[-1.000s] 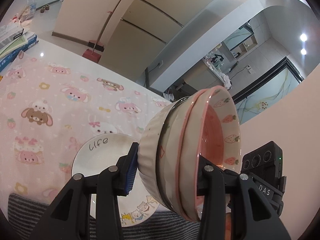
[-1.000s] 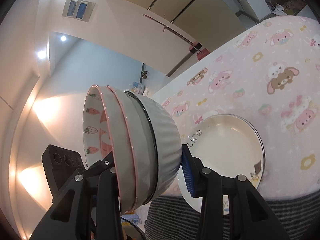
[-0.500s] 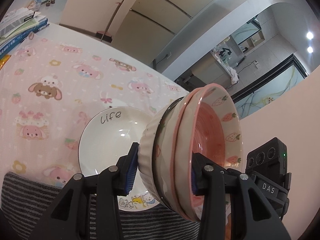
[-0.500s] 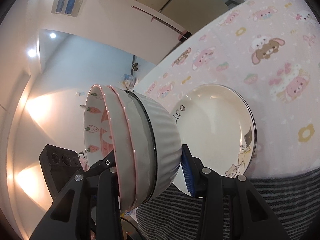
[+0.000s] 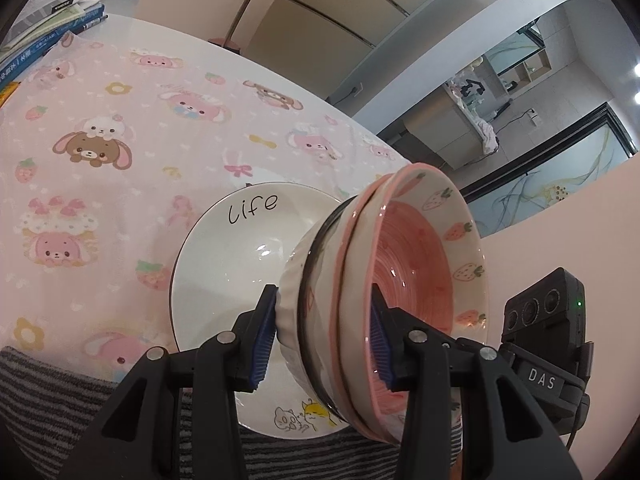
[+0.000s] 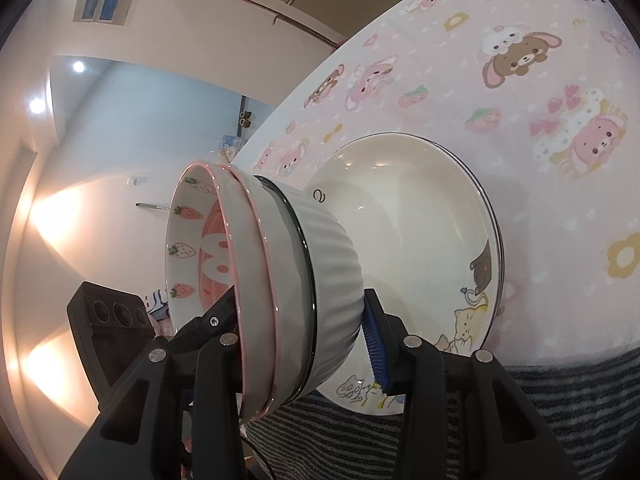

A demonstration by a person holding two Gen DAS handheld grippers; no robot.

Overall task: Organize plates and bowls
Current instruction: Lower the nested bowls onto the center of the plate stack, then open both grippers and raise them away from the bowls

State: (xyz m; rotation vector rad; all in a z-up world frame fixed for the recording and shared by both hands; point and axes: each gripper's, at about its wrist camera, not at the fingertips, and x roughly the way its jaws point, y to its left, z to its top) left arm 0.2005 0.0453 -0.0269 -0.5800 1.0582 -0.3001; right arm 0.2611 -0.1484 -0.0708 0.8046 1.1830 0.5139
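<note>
A stack of nested bowls point(image 5: 360, 300), a white ribbed bowl outside and pink-rimmed strawberry bowls inside, hangs tilted on its side between both grippers. My left gripper point(image 5: 320, 340) is shut on one side of the stack. My right gripper point(image 6: 304, 344) is shut on the opposite side of the same stack point(image 6: 296, 280). A white plate marked "life" point(image 5: 232, 264) lies on the pink cartoon tablecloth just beyond the stack's base; it also shows in the right wrist view point(image 6: 420, 232).
A stack of books point(image 5: 44, 20) lies at the table's far left corner. A grey striped cloth point(image 5: 60, 400) covers the table's near edge. The tablecloth point(image 5: 120, 120) stretches beyond the plate. The other gripper's camera box point(image 5: 548, 320) is at right.
Both grippers have carried the bowl stack down and toward the plate; the plate now appears larger and sits right behind the stack's base.
</note>
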